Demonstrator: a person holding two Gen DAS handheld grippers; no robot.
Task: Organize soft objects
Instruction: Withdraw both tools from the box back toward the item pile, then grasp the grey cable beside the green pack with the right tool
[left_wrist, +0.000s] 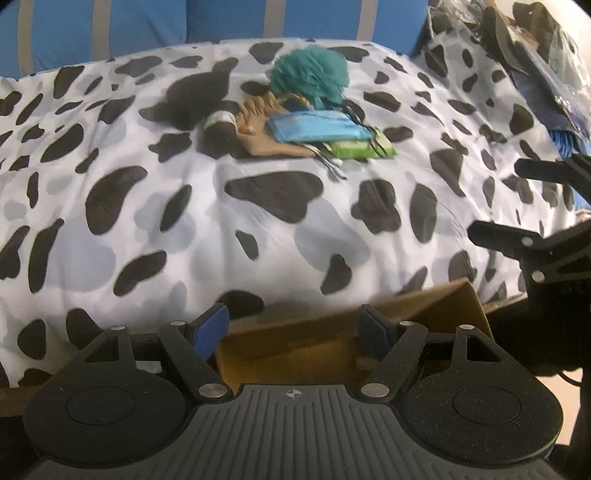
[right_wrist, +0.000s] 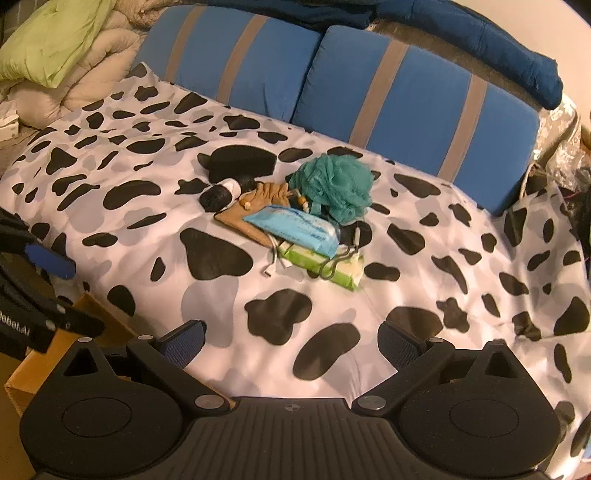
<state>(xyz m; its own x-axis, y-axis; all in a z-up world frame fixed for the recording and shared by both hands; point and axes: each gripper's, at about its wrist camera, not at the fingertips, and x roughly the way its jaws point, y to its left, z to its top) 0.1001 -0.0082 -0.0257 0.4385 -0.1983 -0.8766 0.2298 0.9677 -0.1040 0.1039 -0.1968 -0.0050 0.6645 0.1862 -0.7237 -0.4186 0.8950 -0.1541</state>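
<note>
A small pile of soft things lies mid-bed on the cow-print cover (right_wrist: 207, 258). It holds a teal mesh loofah (right_wrist: 332, 184) (left_wrist: 310, 74), a blue packet (right_wrist: 295, 229) (left_wrist: 314, 125), a green wipes pack (right_wrist: 325, 264) (left_wrist: 354, 147), a tan drawstring pouch (right_wrist: 255, 206) (left_wrist: 266, 122) and a rolled black-and-white sock (right_wrist: 221, 195) (left_wrist: 218, 127). My left gripper (left_wrist: 293, 328) (right_wrist: 62, 291) is open and empty over a cardboard box (left_wrist: 332, 332) at the bed's near edge. My right gripper (right_wrist: 291, 345) (left_wrist: 506, 201) is open and empty, well short of the pile.
Blue cushions with grey stripes (right_wrist: 406, 96) line the back of the bed. A green pillow (right_wrist: 55, 37) on beige bedding sits at the far left, a navy blanket (right_wrist: 498, 44) on top of the cushions. Bags and clutter (left_wrist: 535, 55) crowd the right side.
</note>
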